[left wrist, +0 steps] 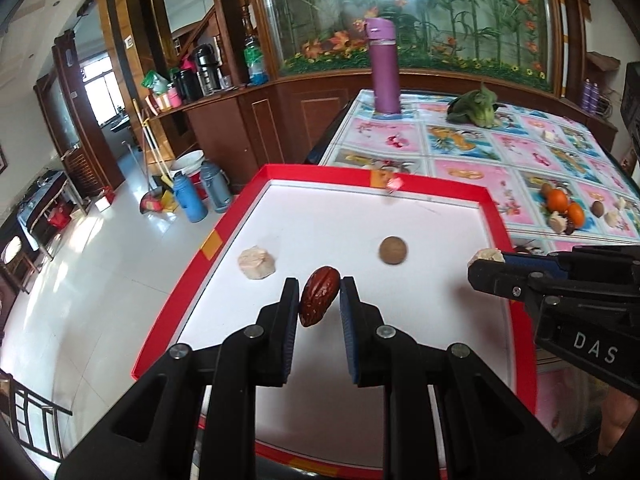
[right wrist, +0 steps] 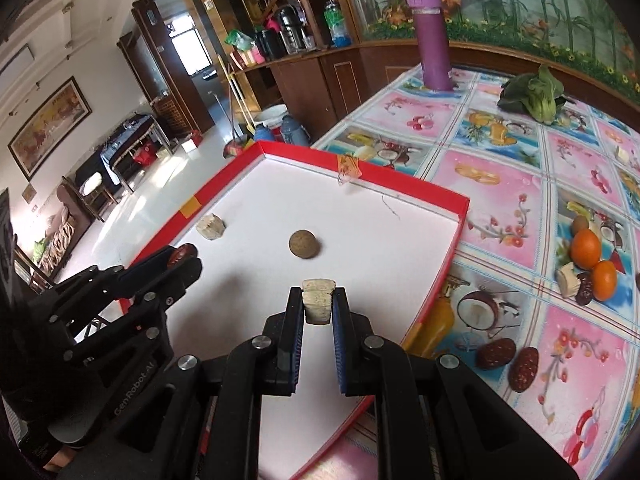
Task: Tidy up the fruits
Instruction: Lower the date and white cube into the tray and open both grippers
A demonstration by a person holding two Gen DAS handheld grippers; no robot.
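Fruit-print cloth over the surface point(right wrist: 500, 168), purple bottle point(right wrist: 432, 36) and leafy greens point(right wrist: 532, 96) at the far end. Red-rimmed white tray point(left wrist: 200, 264) near the edge, holding a pale chunk point(left wrist: 256, 264) and a round brown fruit point(left wrist: 393, 251). Left tongs point(left wrist: 320, 296) closed on a red date point(left wrist: 318, 300) above the tray. Right tongs point(right wrist: 318, 304) closed on a pale wedge point(right wrist: 318, 300), also above the tray. Oranges point(right wrist: 586, 248), dates point(right wrist: 524, 368) and more pale pieces loose on the cloth to the right.
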